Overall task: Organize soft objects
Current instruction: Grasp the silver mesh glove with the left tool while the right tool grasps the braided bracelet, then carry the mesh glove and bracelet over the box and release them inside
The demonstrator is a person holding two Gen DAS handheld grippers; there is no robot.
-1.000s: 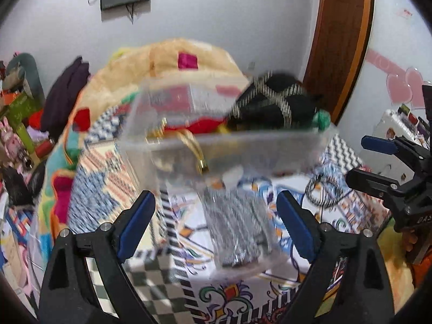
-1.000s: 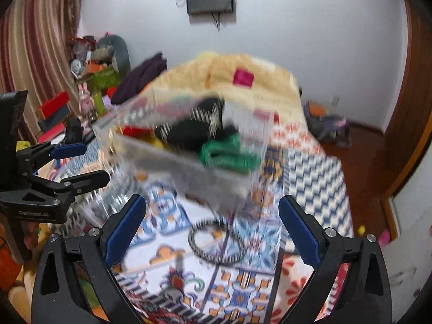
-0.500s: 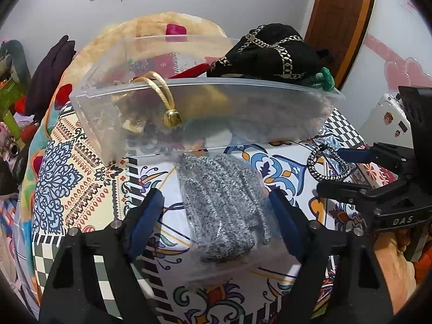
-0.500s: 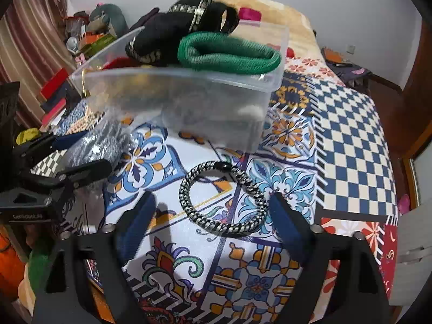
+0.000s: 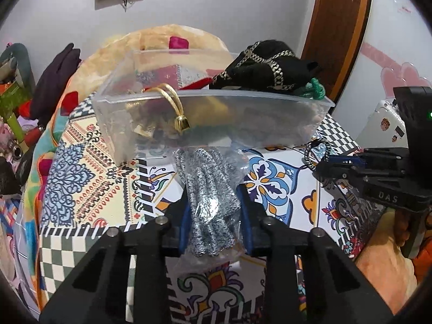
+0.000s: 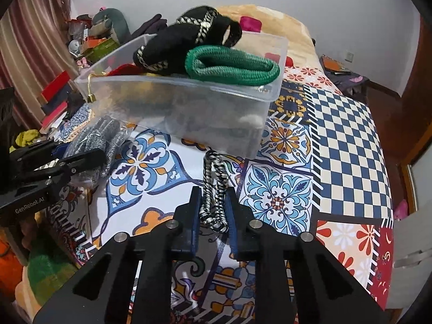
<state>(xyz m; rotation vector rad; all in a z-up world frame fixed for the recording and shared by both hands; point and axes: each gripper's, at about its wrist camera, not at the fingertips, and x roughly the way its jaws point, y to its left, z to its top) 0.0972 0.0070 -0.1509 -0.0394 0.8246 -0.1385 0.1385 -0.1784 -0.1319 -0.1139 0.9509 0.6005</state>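
The bed's patterned patchwork cover (image 6: 337,124) of tiles, checks and flowers lay under everything you worked on. On it, ahead of both your tools, stood the clear plastic storage bin (image 5: 210,118), heaped above its rim with a black knitted piece trimmed in pale braid (image 6: 189,40), a rolled green knitted band (image 6: 232,66) beside it, and a gold cord with a metal end cap (image 5: 175,105) hanging over the near wall.

Just in front of that bin lay the grey speckled knit item in a clear plastic bag (image 5: 210,199). Your left gripper (image 5: 214,226) had its blue-padded fingers closed in against both sides of the bag's near end, so the bag ran from between the fingers forward toward the bin's base.

Your right gripper (image 6: 213,216) was likewise nearly closed, its fingers pinching the black-and-white braided cord loop (image 6: 214,186). The loop was squeezed narrow and stretched from between the pads up to the foot of the bin, where its far end nearly touched the wall. Whether either item was lifted off the cover could not be told.
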